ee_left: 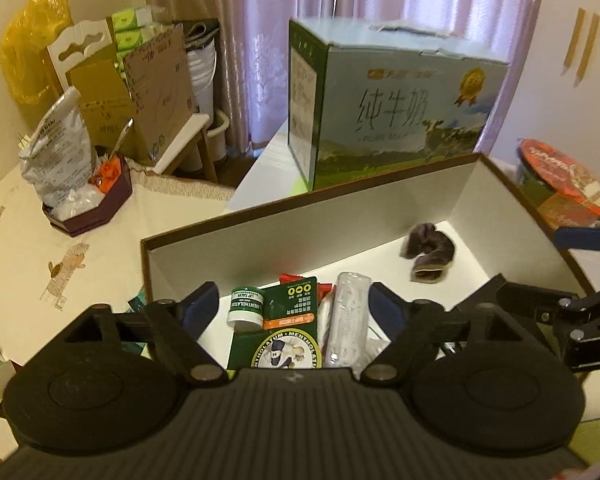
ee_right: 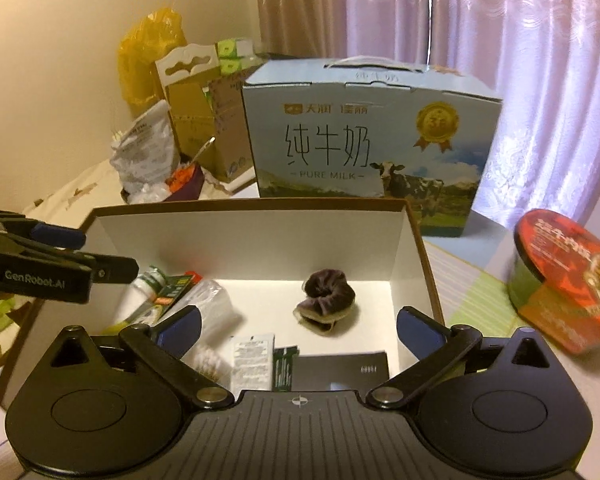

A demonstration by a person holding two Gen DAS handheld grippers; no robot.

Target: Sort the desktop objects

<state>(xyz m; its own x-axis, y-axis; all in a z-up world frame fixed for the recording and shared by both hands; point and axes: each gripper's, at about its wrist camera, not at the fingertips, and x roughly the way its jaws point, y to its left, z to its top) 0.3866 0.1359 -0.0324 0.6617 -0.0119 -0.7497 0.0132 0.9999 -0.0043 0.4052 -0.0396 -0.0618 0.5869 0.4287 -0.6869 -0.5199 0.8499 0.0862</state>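
Left gripper [ee_left: 296,312] (empty) jaws spread; right gripper [ee_right: 299,330] likewise.

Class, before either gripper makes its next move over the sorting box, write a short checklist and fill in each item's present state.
1. Left gripper open, empty: ok.
2. Right gripper open, empty: ok.
3. White-lined brown cardboard box upright, open-topped: ok.
4. Dark purple velvet scrunchie inside box, apart from other items: ok.
5. Green-and-white lip balm jar inside box: ok.
6. Items left on the table to sort: cannot tell.

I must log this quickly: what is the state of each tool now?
Left tool: open, holding nothing, over the white-lined cardboard box.
Right tool: open, holding nothing.
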